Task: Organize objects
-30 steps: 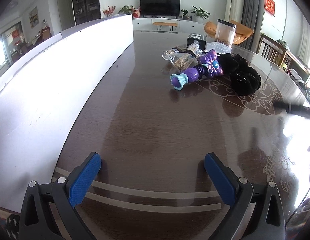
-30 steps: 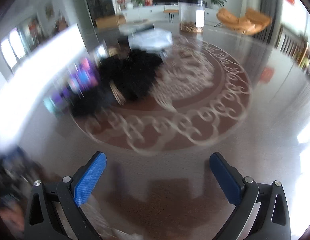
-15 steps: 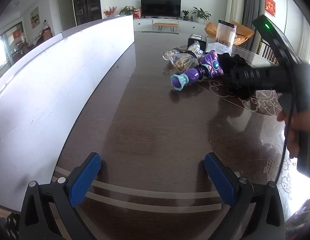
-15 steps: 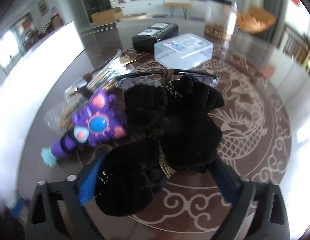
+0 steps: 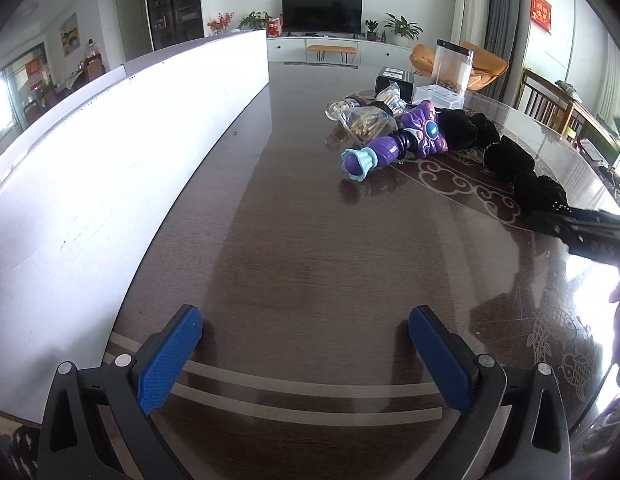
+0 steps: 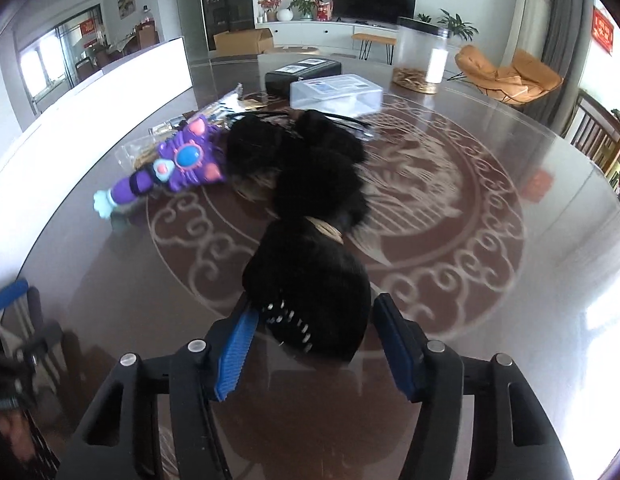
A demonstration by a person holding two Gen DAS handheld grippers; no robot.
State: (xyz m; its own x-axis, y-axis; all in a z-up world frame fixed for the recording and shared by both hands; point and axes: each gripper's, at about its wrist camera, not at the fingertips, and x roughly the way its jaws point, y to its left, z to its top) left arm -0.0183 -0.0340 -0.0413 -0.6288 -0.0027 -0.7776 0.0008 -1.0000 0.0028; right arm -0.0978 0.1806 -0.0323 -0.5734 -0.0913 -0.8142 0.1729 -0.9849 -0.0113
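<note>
Right tool [image 6: 310,344] clamps the black fluff [image 6: 310,300]; left tool [image 5: 306,354] gapes, idle. Jar [image 6: 419,56] – brown bits at its bottom; box [image 6: 335,92] lidded.

No text is showing clearly enough to read; the red wall hanging [image 5: 541,11] and box labels [image 6: 334,85] are appearing too blurred.

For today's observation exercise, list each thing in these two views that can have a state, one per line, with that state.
Left gripper: open, empty, over bare table.
Right gripper: fingers either side of the black furry item's near end; contact unclear.
Purple toy: lying on its side.
Clear lidded box: closed.
Tall clear jar: upright, nearly empty, contents at the bottom.
Black case: closed, flat.
</note>
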